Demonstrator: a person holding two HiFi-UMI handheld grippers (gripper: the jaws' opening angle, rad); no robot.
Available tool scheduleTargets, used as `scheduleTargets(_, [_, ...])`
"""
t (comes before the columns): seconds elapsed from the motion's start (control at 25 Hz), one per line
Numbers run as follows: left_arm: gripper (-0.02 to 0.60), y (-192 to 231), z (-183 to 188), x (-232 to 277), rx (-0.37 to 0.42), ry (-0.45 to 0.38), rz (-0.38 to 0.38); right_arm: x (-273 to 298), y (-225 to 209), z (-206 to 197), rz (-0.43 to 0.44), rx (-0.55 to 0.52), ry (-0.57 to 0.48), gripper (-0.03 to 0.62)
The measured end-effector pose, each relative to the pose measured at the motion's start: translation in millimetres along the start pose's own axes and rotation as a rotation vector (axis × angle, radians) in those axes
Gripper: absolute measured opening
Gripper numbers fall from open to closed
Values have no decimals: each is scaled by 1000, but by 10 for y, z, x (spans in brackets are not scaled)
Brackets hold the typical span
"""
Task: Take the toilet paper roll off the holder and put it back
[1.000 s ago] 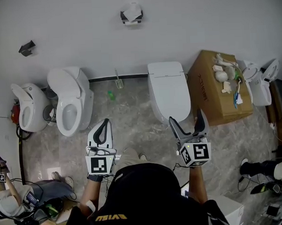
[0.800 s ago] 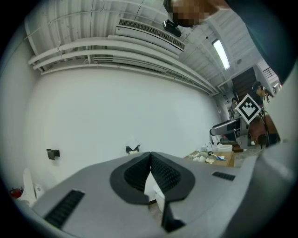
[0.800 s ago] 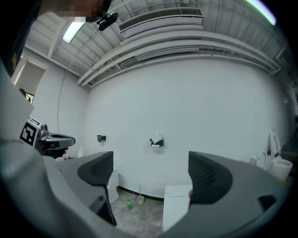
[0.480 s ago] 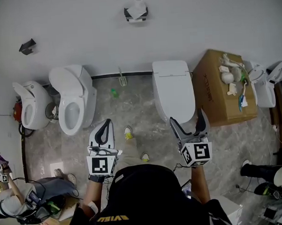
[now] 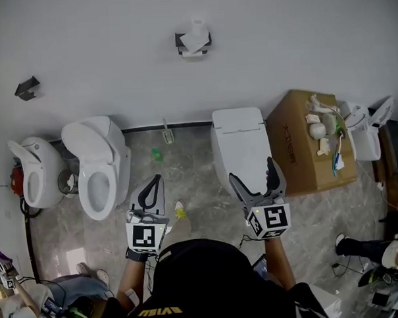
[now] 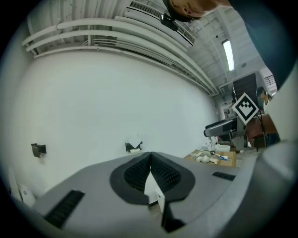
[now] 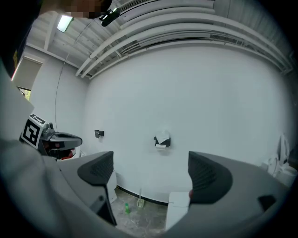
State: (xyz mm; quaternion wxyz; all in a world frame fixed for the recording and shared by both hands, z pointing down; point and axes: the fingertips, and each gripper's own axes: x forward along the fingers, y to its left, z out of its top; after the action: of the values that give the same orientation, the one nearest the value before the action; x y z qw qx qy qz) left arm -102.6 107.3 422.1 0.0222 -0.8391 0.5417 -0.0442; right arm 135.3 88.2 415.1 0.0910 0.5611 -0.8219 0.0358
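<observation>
White toilet paper roll (image 5: 196, 31) is seated on the black holder (image 5: 180, 40) high on the wall (image 5: 102, 54), with both grippers held well apart from it.

In the head view the left gripper (image 5: 152, 187) is seen over the grey marbled floor (image 5: 193, 168) and the right gripper (image 5: 252, 174) over a closed toilet (image 5: 237, 137), a cardboard box (image 5: 294, 151) standing just beside that toilet. By the left gripper view its jaws are shown pressed together, nothing between them, the roll small just above their tips. By the right gripper view its jaws are shown spread wide and empty, the distant roll framed between them, with a green bottle (image 7: 126, 208) and a brush (image 7: 140, 201) at the wall's foot. Ceiling pipes (image 6: 116, 37) are shown in the gripper views only.
</observation>
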Motion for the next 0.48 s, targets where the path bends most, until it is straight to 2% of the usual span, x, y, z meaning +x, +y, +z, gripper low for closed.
scheduleTargets(0.16, [11, 462, 83, 412, 13, -23, -33, 526, -1, 256, -32, -14, -15, 494])
scheduleTargets(0.32, [11, 866, 142, 727, 10, -63, -52, 940, 39, 386, -66, -17, -25, 494])
scheduleTargets(0.48, [11, 1198, 131, 966, 0, -69, -73, 1275, 107, 494, -91, -16, -28, 494])
